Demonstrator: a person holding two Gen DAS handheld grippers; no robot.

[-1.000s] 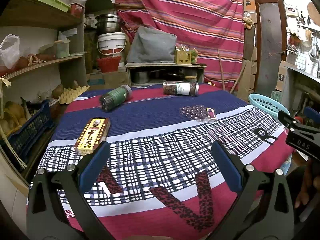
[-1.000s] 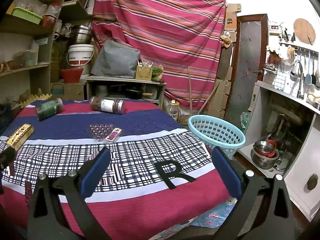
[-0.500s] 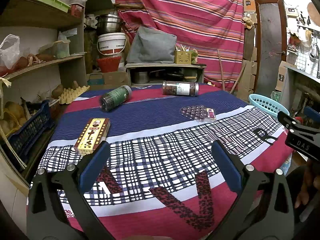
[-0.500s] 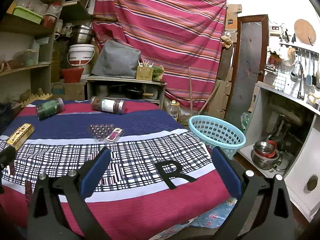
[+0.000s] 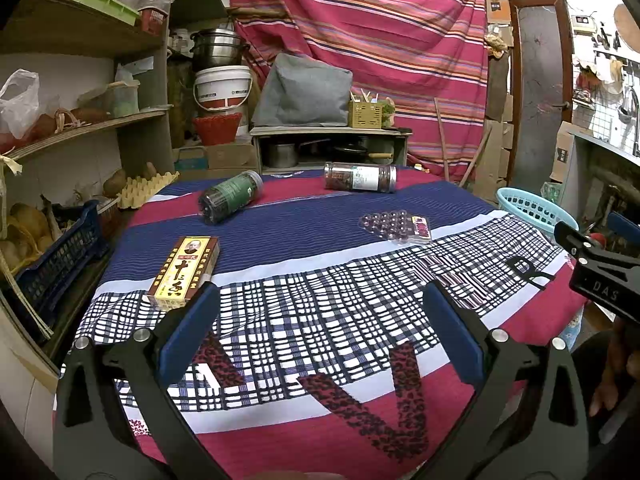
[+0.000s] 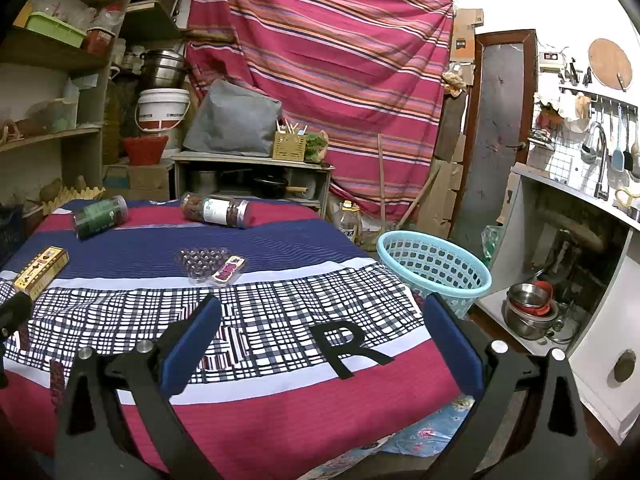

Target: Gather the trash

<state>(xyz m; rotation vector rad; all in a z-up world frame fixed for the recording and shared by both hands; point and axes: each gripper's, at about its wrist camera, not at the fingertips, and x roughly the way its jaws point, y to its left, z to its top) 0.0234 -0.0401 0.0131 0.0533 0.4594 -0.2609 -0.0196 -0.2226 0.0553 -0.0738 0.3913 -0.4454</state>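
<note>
Trash lies on the cloth-covered table: a yellow carton at left, a dark green-label jar on its side, a clear jar on its side at the back, and a plastic blister tray. The same items show in the right wrist view: carton, green jar, clear jar, blister tray. A light blue basket stands off the table's right edge. My left gripper is open and empty above the near table. My right gripper is open and empty, near the table's right front.
Shelves with bags, egg trays and a blue crate line the left. A low cabinet with pots stands behind the table. A white counter with metal bowls underneath is at right.
</note>
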